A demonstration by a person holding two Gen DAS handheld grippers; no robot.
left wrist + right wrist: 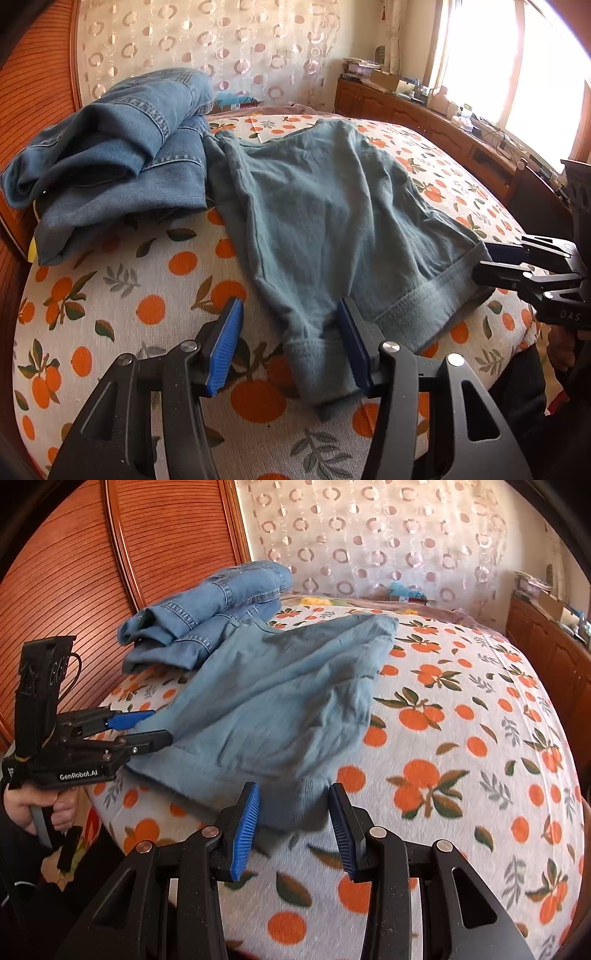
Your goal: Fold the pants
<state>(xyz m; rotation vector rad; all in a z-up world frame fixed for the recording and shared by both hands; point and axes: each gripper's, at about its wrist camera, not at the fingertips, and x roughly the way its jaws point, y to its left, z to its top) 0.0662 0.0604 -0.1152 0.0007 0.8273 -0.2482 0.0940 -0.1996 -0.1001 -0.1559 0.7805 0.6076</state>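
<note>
Looked down from each wrist along its own tongs, close over the bed (110, 295), facing the headboard (74, 572). Shared the grey-blue pants (332, 221) and folded jeans (207, 613); each caught the other's tongs.

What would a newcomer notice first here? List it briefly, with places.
The grey-blue pants sprawl rumpled across the middle of the orange-print bedspread. Both grippers sit open at the near hems, the left gripper around one cuff, the right gripper at the other. Folded jeans are piled behind, by the wooden headboard.

Orange-print bedsheet (122, 295); folded jeans (122, 147); wooden cabinet (406, 110); patterned curtain (369, 535).
</note>
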